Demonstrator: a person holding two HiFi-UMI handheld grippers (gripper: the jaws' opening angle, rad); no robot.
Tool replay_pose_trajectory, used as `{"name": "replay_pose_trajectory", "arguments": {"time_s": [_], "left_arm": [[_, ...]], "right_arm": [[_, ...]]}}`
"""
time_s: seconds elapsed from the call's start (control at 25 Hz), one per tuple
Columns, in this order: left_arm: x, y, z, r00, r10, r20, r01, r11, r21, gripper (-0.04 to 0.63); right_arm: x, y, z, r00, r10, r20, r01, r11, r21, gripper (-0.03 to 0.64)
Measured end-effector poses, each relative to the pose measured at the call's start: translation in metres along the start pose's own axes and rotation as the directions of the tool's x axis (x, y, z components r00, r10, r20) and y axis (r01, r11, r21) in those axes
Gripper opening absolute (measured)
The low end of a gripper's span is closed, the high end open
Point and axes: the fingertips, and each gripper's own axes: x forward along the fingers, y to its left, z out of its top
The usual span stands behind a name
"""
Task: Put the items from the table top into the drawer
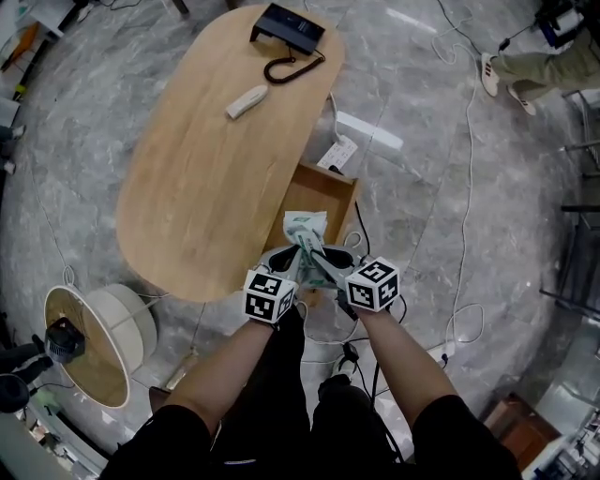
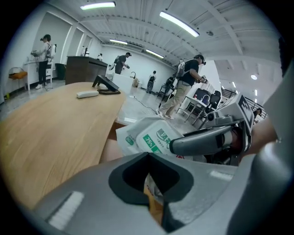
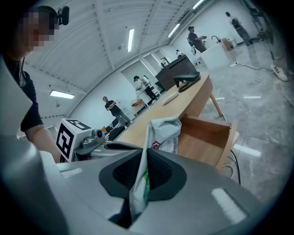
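Marble floor point(image 1: 450, 141) all round, and an oval wooden worktop point(image 1: 206, 169) in the middle, with a black desk phone point(image 1: 289, 28) at its far end and a pale remote point(image 1: 247, 101) lying just short of it. Off the worktop's right edge the wooden drawer point(image 1: 323, 192) stands pulled open. Over its near end hangs the white-and-green wipes pack point(image 1: 305, 228), upright and crumpled, well clear of the worktop, with both arms meeting on it. Right tongs point(image 3: 144, 153) are clamped tight on the pack's lower edge, its wrapper running straight up through the jaws. Left tongs point(image 2: 148, 158) are pinched together too, with a sliver of the pack caught in the slit between them.
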Motion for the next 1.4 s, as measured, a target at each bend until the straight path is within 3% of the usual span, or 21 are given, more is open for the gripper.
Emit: {"name": "replay_pose_trajectory", "arguments": {"time_s": [0.52,0.8,1.16,1.28,1.4], "left_arm": [[0.035,0.031,-0.051,0.983,0.086,-0.162,-0.104,0.988,-0.11,0.003],[0.045,0.047,-0.067,0.962,0.127,-0.241,-0.157,0.982,-0.109,0.003],[0.061,0.06,-0.085,0.92,0.204,-0.335,-0.195,0.979,0.061,0.002],[0.065,0.062,-0.089,0.907,0.224,-0.358,-0.205,0.975,0.089,0.008],[0.063,0.061,-0.088,0.911,0.219,-0.349,-0.2,0.976,0.089,0.022]], "right_arm": [[0.041,-0.035,-0.043,0.984,-0.025,-0.176,0.028,1.0,0.013,0.051],[0.061,-0.046,-0.055,0.971,-0.02,-0.238,0.025,1.0,0.018,0.051],[0.088,-0.06,-0.067,0.913,-0.084,-0.4,0.065,0.996,-0.06,0.053],[0.092,-0.067,-0.07,0.878,-0.1,-0.467,0.095,0.995,-0.035,0.062],[0.095,-0.068,-0.07,0.843,-0.134,-0.52,0.097,0.99,-0.098,0.086]]}}
